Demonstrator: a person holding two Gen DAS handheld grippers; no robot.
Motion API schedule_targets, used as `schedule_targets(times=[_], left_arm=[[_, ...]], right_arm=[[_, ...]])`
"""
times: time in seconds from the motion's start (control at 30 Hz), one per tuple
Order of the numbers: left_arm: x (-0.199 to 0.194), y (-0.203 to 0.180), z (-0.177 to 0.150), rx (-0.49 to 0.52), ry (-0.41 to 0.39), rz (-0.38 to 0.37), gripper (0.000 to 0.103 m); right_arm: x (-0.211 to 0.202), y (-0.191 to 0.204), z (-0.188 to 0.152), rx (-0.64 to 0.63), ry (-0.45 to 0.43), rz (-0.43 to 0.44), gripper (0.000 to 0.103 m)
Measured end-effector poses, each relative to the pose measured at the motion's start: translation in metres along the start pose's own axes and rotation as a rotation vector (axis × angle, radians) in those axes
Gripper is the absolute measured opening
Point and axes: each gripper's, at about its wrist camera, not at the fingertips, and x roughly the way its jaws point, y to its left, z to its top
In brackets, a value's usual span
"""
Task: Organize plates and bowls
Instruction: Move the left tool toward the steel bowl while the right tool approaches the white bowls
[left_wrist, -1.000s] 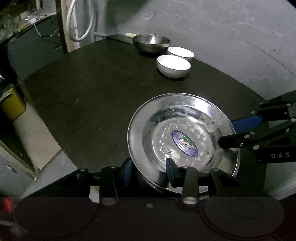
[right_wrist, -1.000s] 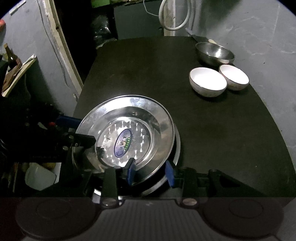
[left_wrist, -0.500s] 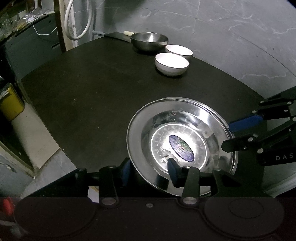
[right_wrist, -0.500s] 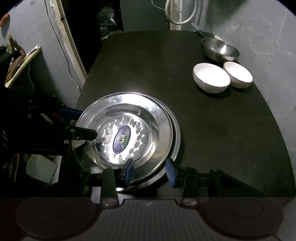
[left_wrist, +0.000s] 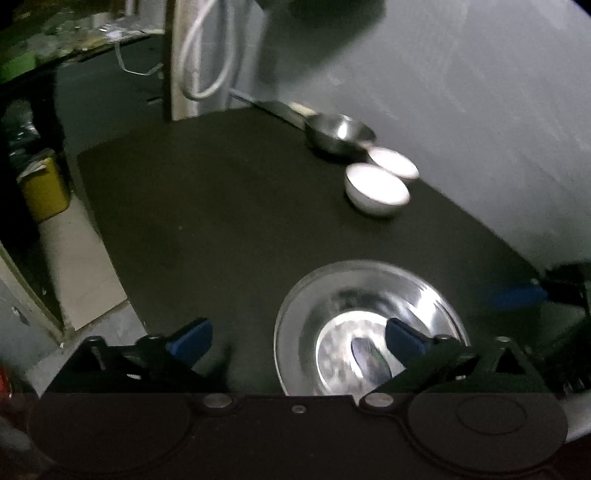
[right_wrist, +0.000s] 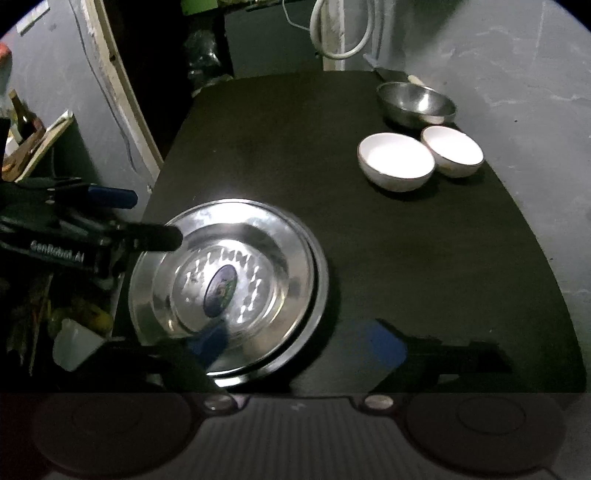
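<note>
Left gripper (left_wrist: 295, 338): jaws opening, wide, off the plate rim they pinched a second ago.
Right gripper (right_wrist: 295, 341): jaws opening, likewise released.
Steel plates (right_wrist: 236, 284): stacked flat on desk (right_wrist: 424, 258).
White bowls (right_wrist: 397, 162): 1 o'clock, unmoved.

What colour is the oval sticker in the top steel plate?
The sticker is dark blue with some green, clearest in the right wrist view.

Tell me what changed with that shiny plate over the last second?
Both let go. The left hand-held gripper and right hand-held gripper, clamped on the steel plate's rim before, are opening, and the plate has settled onto the plate beneath. The white bowls and steel bowl stayed put.
</note>
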Motion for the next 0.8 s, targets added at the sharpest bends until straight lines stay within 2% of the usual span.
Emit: schedule_targets(times=[0.1,0.27,0.37,0.57,0.8], left_arm=[[0.010,-0.001,0.013,-0.009,-0.010,0.023,0.102],[0.034,-0.002,0.048,-0.062,-0.057,0.062,0.102],[0.055,-0.002,0.078,-0.110,-0.107,0.093,0.102],[0.111,-0.001,0.144,-0.209,-0.186,0.140,0.102],[0.178,-0.010,0.199,-0.272,-0.221,0.126,0.102]], right_arm=[[-0.001,-0.013,0.005,0.010,-0.031,0.014,0.101],[0.002,-0.047,0.028,0.030,-0.136,0.016,0.102],[0.011,-0.075,0.052,0.060,-0.209,-0.006,0.102],[0.042,-0.128,0.110,0.077,-0.299,-0.049,0.102],[0.088,-0.167,0.162,0.088,-0.338,-0.113,0.101]])
